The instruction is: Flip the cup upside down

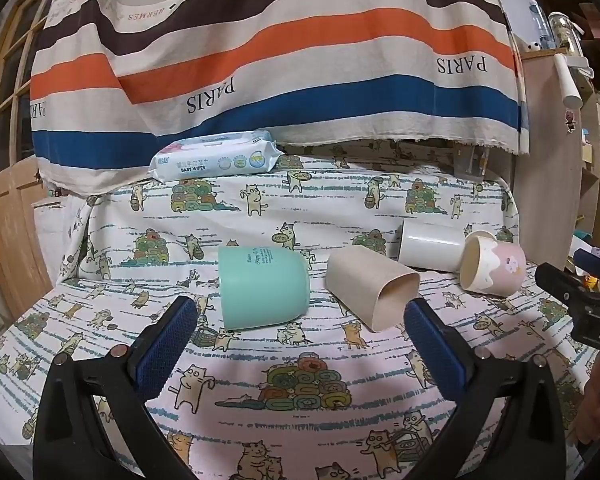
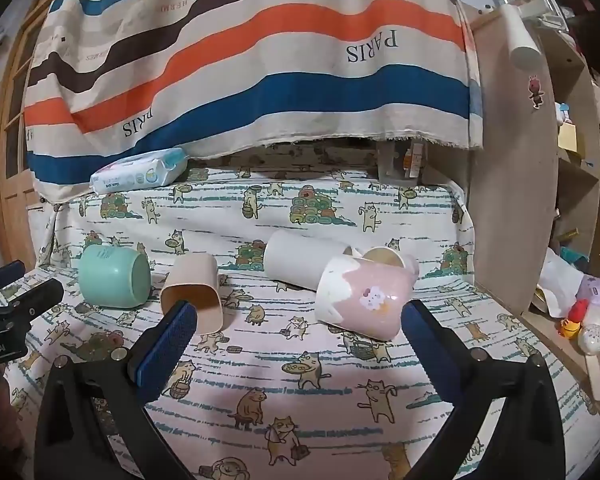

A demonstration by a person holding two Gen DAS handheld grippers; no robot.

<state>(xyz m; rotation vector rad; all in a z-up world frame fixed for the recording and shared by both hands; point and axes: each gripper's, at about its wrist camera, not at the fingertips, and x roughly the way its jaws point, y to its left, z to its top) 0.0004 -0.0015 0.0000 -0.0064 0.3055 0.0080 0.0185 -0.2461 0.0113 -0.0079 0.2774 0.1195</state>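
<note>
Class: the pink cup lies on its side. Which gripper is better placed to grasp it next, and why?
Right. The pink cup lies just ahead between the open right gripper fingers; the left gripper faces the teal cup.

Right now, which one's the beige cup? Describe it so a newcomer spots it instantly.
Start at the cat-print tablecloth below the striped curtain, where four cups lie on their sides in a row. The beige cup is second from the left, between the mint-green cup and the white cup. Only it has a plain tan body with a squarish, rounded-corner mouth facing the camera.
</note>
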